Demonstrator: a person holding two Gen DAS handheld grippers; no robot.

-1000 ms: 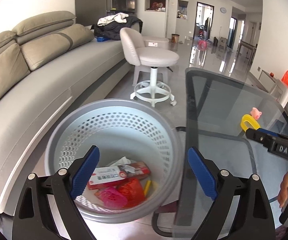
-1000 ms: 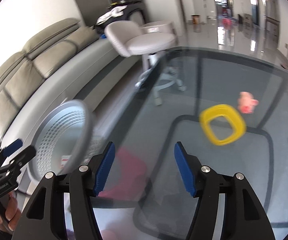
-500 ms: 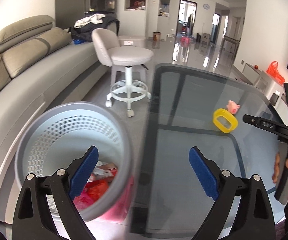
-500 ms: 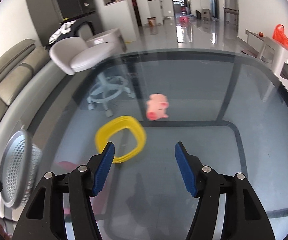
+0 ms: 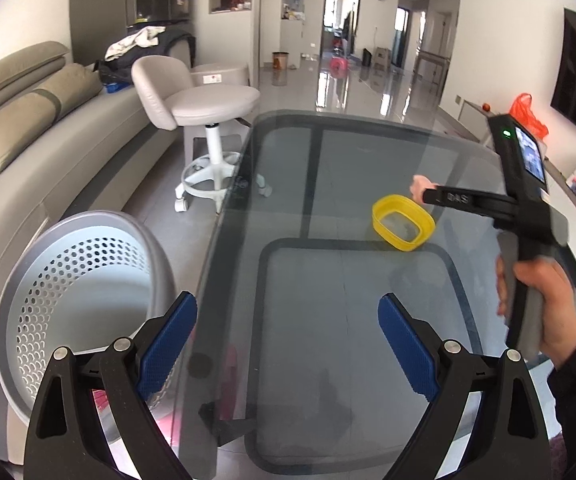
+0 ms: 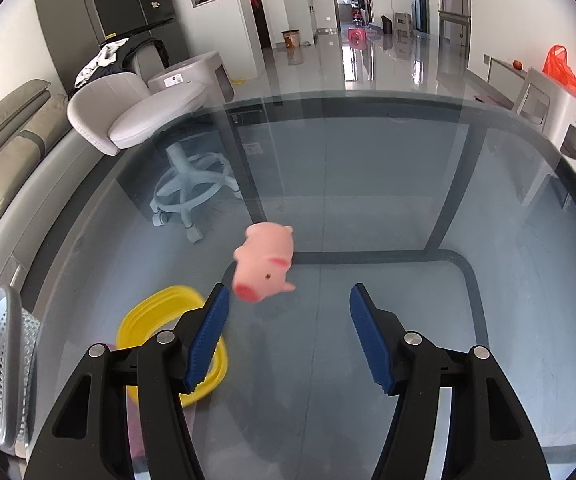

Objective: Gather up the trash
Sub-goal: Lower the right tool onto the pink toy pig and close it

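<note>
Right gripper [image 6: 290, 334] wide open, empty, poised low over glass bench [image 6: 428, 208]. Pink pig toy [image 6: 265, 266] lying just ahead of left fingertip, off-centre to the gap. Yellow ring [image 6: 159, 314] beside and partly beneath left finger. Left gripper [image 5: 288, 344] likewise spread, holding nothing, near bench edge. Grey perforated bin [image 5: 75, 292] off bench, on the left. Judged: pig light, soft, squashy, apt to skid on glass; best taken across the round body, not snout or ears. Ring judged thin, flexible; pinch one wall.
</note>
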